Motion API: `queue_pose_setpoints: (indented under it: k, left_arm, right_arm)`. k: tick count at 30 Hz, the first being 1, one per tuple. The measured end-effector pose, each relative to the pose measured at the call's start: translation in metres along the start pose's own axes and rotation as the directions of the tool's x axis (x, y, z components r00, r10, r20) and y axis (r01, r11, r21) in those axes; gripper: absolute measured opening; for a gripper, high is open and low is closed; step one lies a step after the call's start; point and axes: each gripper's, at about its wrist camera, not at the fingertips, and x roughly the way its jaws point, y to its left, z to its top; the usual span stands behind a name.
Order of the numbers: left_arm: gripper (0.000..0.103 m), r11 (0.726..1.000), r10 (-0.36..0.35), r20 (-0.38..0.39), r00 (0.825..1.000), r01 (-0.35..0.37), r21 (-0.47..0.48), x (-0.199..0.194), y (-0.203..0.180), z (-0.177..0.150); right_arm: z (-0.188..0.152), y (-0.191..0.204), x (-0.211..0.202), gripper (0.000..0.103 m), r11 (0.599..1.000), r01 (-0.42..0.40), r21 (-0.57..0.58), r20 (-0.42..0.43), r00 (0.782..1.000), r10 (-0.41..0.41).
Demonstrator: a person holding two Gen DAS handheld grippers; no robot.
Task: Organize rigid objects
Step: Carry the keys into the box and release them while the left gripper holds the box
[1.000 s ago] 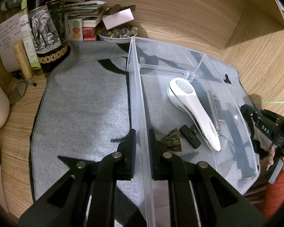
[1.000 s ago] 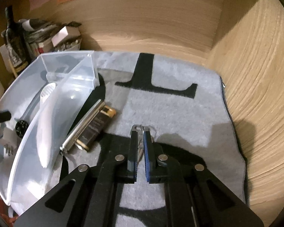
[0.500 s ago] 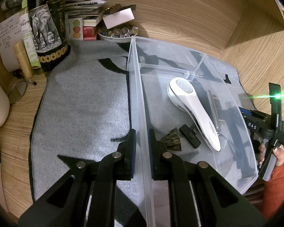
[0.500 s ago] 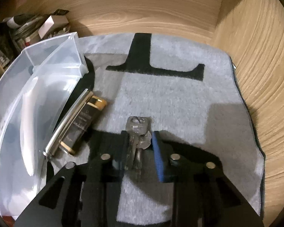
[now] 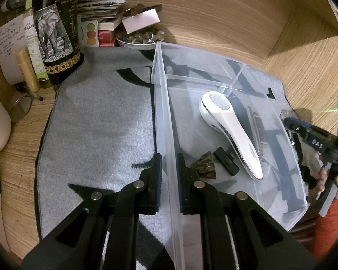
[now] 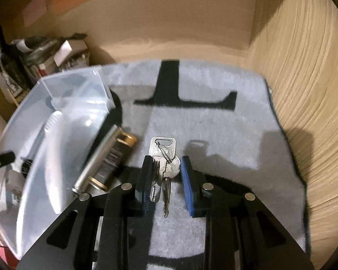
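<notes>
My left gripper [image 5: 168, 164] is shut on the left wall of a clear plastic bin [image 5: 162, 103] on a grey mat. Inside the bin lie a white handheld device [image 5: 232, 130], a small black part [image 5: 226, 160] and a dark camouflage-patterned piece [image 5: 204, 165]. My right gripper [image 6: 165, 171] is open, its jaws on either side of a bunch of silver keys [image 6: 163, 157] lying on the mat. A metal and black-gold bar-shaped object [image 6: 108, 157] lies between the keys and the bin [image 6: 29, 180].
A dark bottle with an elephant label [image 5: 56, 36], a bowl of stones [image 5: 139, 39], stacked papers and boxes [image 5: 106, 15] crowd the back left. A small round mirror [image 5: 20, 110] lies at the left. Wooden walls [image 6: 304, 90] close the back and right.
My right gripper has opened from shut and now sits around the keys, which lie on the mat. My left gripper has kept its hold on the bin wall.
</notes>
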Motion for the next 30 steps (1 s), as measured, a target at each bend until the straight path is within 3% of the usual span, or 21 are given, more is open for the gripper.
queue_pose_setpoints:
  k: [16, 22, 30]
  left_arm:
    - [0.012, 1.0, 0.001, 0.0, 1.0, -0.001, 0.0, 0.0, 0.0, -0.001]
    - [0.012, 1.0, 0.001, 0.0, 1.0, -0.001, 0.001, 0.0, 0.0, -0.001]
    - [0.012, 1.0, -0.003, 0.001, 1.0, 0.003, -0.006, 0.001, 0.0, -0.003]
  right_arm:
    - [0.034, 0.066, -0.061, 0.023, 0.983, -0.122, -0.138, 0.175, 0.974, 0.145]
    - [0.036, 0.099, -0.057, 0.023, 0.96, -0.178, -0.214, 0.164, 0.963, 0.215]
    - [0.031, 0.13, -0.038, 0.023, 0.93, -0.215, -0.299, 0.086, 0.964, 0.251]
